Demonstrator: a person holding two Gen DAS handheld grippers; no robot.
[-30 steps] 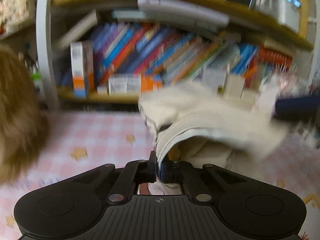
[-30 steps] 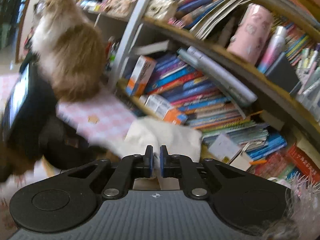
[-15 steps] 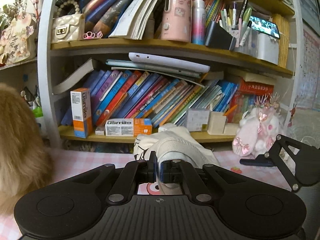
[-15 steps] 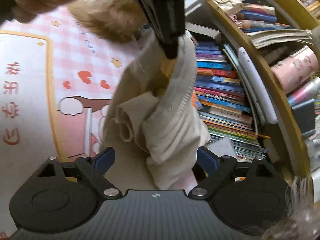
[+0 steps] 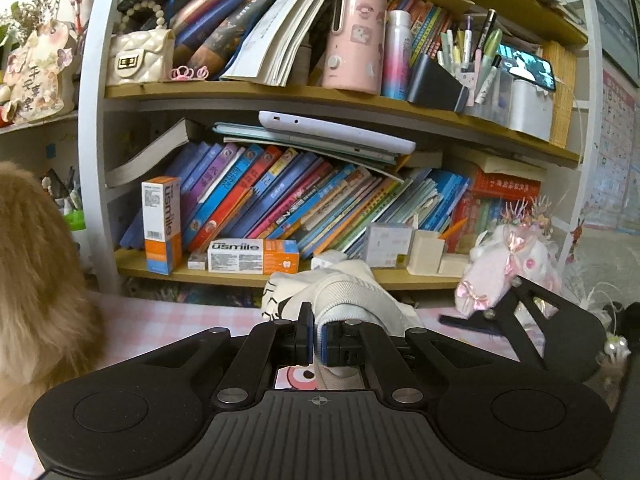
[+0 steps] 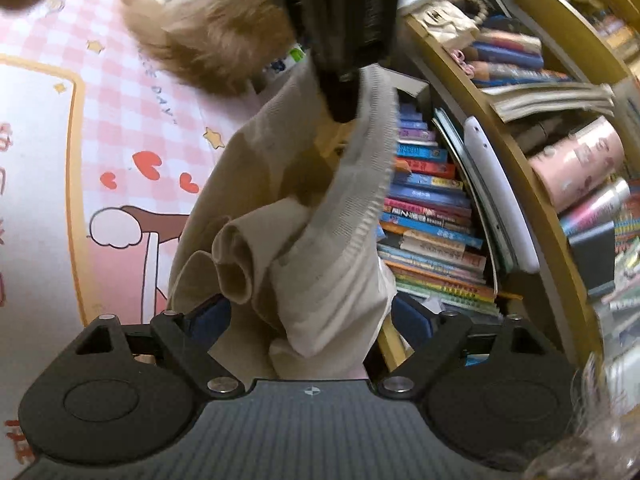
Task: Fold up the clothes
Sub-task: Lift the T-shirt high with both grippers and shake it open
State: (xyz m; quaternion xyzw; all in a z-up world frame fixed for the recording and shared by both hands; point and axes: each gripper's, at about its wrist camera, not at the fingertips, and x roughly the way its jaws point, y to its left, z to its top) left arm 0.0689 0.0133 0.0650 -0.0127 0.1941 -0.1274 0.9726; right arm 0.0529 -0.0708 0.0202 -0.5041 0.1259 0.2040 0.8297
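Pinching the ribbed hem of the cream garment [image 5: 344,292], my left gripper [image 5: 318,338] is pressed together on the cloth and is holding it up off the pink checked mat [image 5: 168,320]. I am seeing the same garment [image 6: 320,248] from the right wrist view, hanging from the left gripper [image 6: 340,96] at the top of that picture, its ribbed edge running down the right side and a rolled cuff [image 6: 236,264] bulging at the lower left. My right gripper [image 6: 312,316] is spread wide, its jaws having just been closing a little; the hanging cloth is sitting between the blue pads [image 6: 208,316], and I cannot tell whether they are touching it. I am working close to the bookshelf [image 6: 532,216], whose wooden edge is running just beside the garment's right side. A furry animal [image 6: 216,28] is sitting on the mat near the left gripper. Toward the left the printed mat [image 6: 48,184] is lying open and flat, giving me room on that side.
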